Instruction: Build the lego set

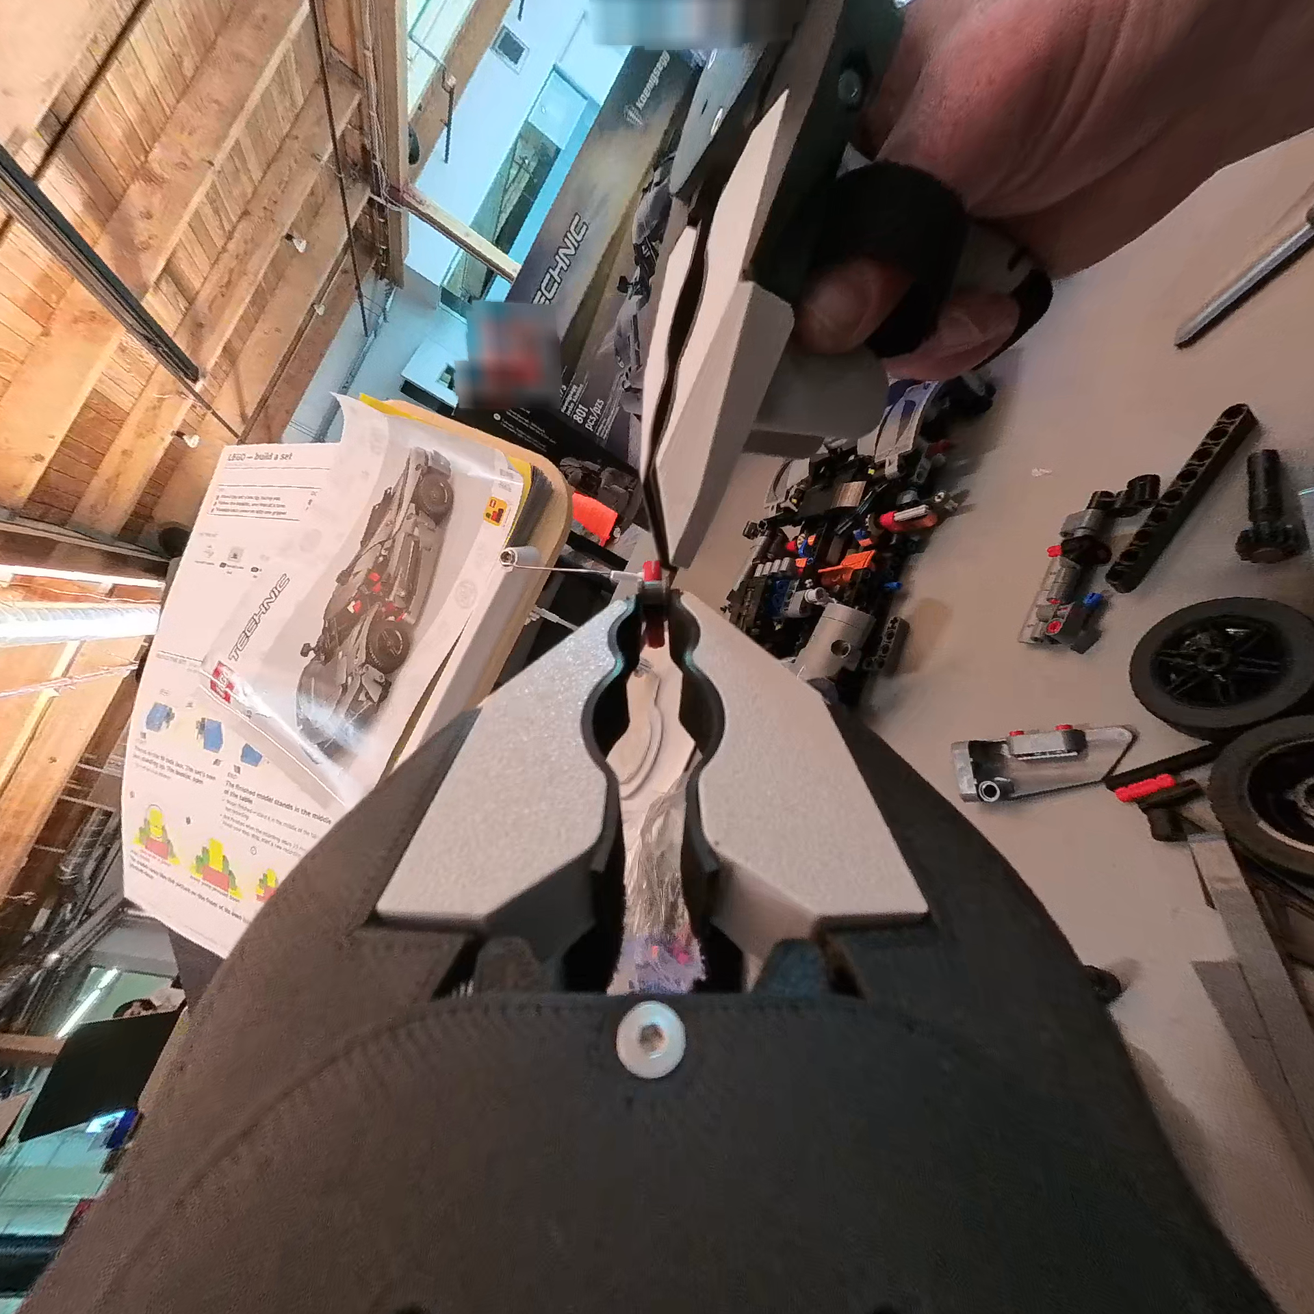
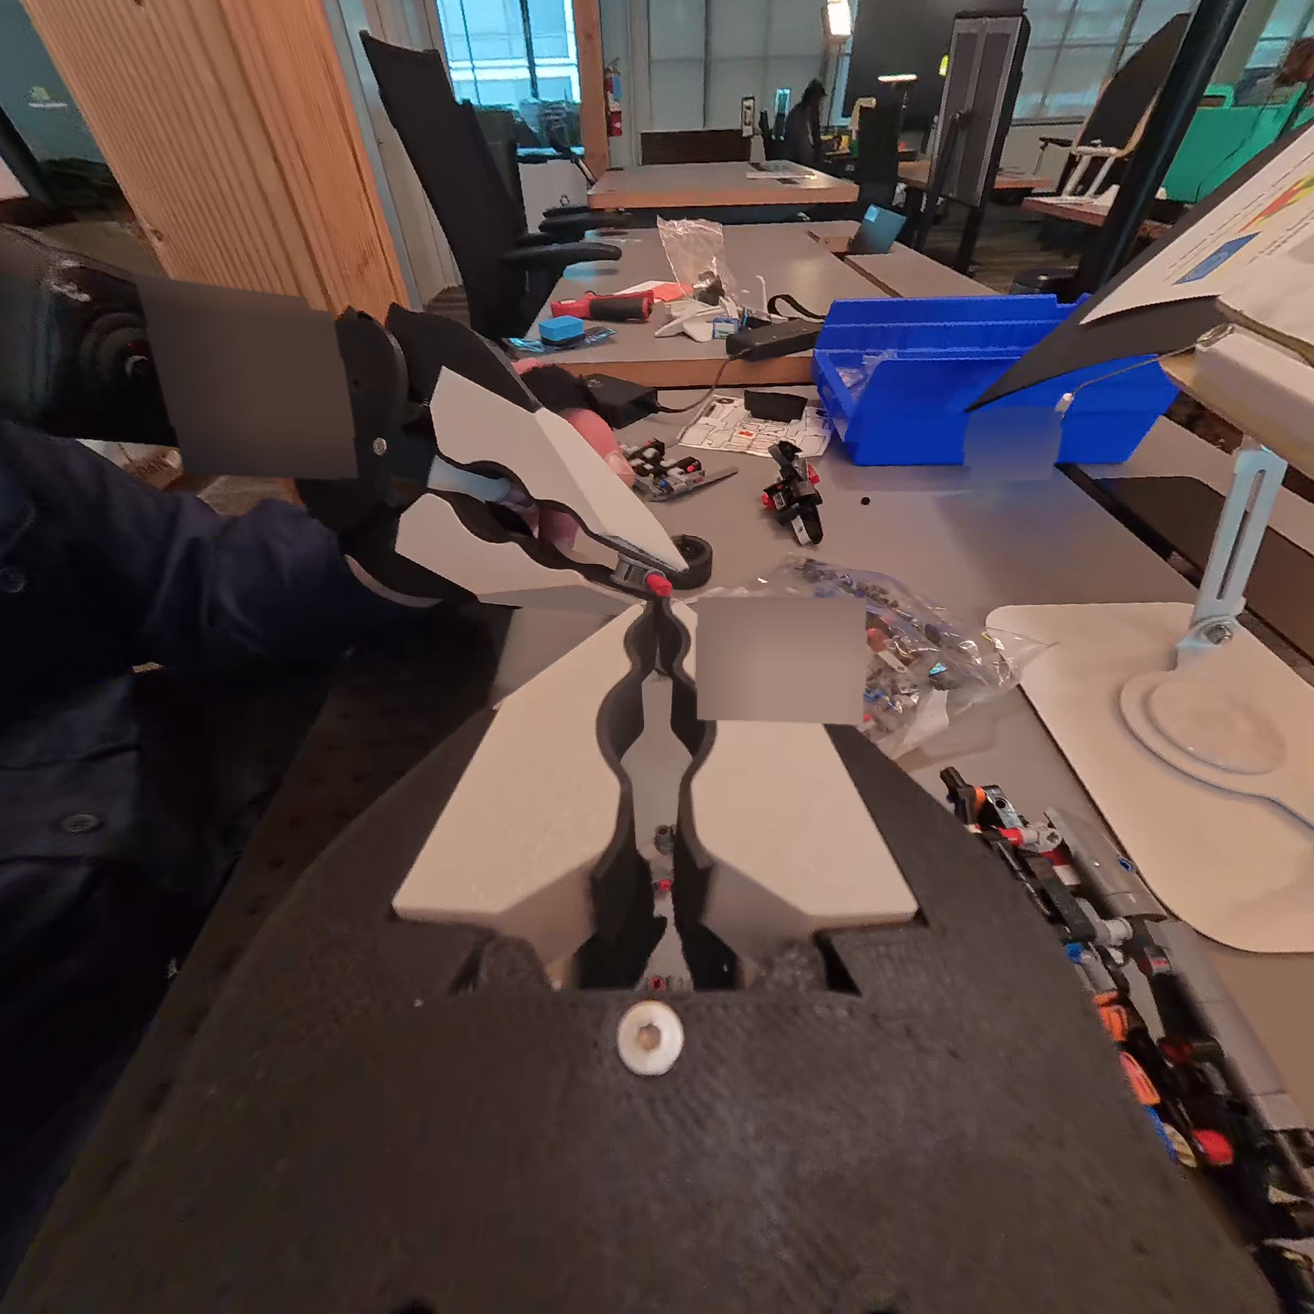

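My left gripper [image 1: 654, 613] is shut on a small grey connector [image 1: 651, 587] with a red pin [image 1: 651, 569] through it, held in the air. It also shows in the right wrist view [image 2: 650, 577], coming in from the left with the connector [image 2: 629, 569]. My right gripper [image 2: 658, 610] is shut, and its very tips meet the pin's red end [image 2: 660, 586]. In the left wrist view it [image 1: 665, 563] comes down from above. The partly built car chassis [image 1: 832, 562] lies on the grey table [image 1: 995, 675], and also shows at the right edge of the right wrist view [image 2: 1109, 946].
Two black wheels [image 1: 1223, 665], a black beam [image 1: 1180, 498] and a grey panel piece [image 1: 1031, 764] lie right of the chassis. An instruction sheet [image 1: 320, 640] stands on a holder. A parts bag [image 2: 917, 640], a blue bin [image 2: 960, 377] and the white stand base [image 2: 1209, 746] lie ahead. The tips of both grippers are at nearly the same place. The black beam [image 1: 1180, 498] is about equally far from each gripper, around 20 centimeters.
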`<action>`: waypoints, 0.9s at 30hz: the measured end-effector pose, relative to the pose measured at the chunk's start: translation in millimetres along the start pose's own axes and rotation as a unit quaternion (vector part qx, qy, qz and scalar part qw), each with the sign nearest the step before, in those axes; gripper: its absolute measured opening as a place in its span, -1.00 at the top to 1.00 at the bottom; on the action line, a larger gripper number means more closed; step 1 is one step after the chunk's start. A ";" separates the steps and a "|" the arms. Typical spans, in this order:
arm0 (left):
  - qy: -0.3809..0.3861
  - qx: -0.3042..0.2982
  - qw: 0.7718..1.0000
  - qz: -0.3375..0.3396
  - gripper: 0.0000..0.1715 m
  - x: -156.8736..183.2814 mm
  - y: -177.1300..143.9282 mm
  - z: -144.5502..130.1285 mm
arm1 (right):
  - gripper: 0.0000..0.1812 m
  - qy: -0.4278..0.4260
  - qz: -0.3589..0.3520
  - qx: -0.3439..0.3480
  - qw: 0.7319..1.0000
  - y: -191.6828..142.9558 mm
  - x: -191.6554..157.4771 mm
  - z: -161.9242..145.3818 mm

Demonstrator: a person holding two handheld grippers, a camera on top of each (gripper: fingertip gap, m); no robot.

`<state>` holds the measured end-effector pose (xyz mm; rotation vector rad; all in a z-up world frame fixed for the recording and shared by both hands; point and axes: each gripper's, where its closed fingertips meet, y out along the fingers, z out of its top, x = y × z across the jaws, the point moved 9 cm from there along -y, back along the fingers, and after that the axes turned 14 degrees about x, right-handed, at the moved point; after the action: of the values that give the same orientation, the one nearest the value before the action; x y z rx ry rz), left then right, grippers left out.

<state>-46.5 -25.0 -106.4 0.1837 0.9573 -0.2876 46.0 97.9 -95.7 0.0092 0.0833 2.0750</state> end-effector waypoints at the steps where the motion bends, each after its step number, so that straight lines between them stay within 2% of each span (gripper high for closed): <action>1: -0.002 0.004 1.000 0.001 0.95 -0.4 -0.6 0.8 | 1.00 0.003 0.001 0.007 1.000 -0.8 0.2 1.0; 6: -0.006 0.006 1.000 -0.008 0.95 0.9 -0.4 0.4 | 1.00 0.020 0.014 0.018 1.000 -1.1 0.2 1.0; 12: -0.007 0.020 1.000 -0.014 0.95 1.7 -1.3 2.0 | 0.87 0.046 0.019 0.014 0.999 0.8 3.3 -2.4; 14: -0.002 0.025 1.000 -0.015 0.95 2.5 -1.8 2.8 | 0.90 0.060 0.029 0.014 0.998 0.8 3.7 -3.4; 15: 0.000 0.024 1.000 -0.014 0.95 2.3 -1.6 3.2 | 0.97 0.065 0.037 0.018 0.997 1.3 3.0 -3.5; 27: 0.014 0.037 0.999 -0.031 0.95 7.1 -2.0 5.3 | 1.00 0.086 0.067 0.028 0.994 0.0 0.2 -2.0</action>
<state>-39.1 -29.5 -109.3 0.2271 0.9825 -0.3793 45.9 98.0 -97.7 -0.1329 0.2517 2.2037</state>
